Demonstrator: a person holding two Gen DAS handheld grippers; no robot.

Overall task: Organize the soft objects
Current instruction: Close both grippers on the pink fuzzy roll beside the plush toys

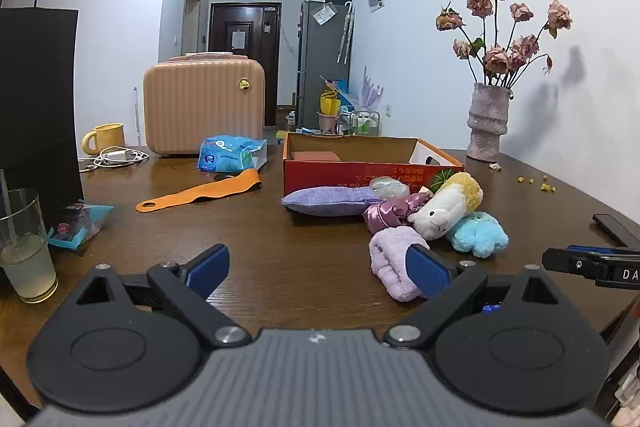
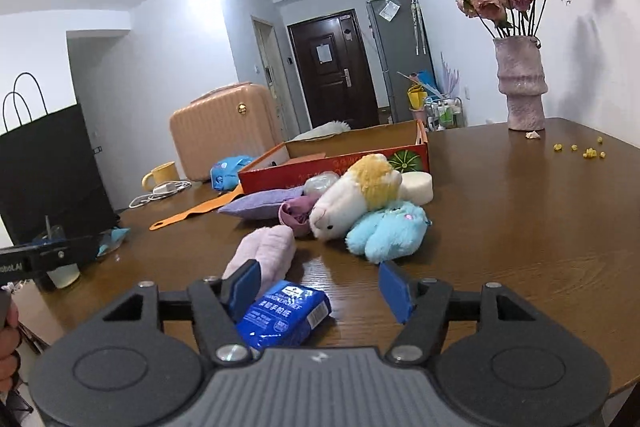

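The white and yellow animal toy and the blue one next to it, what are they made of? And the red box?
White and yellow toy: looks like fluffy plush fabric, with a woolly yellow patch. Blue toy: also plush, its fur shaggy. Red box: seems to be cardboard, plain brown inside, printed outside.

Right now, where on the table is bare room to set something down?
Free: the wood between the orange strap and the left gripper; also the stretch right of the blue plush, before the vase. Crowded: the soft pile against the red box.
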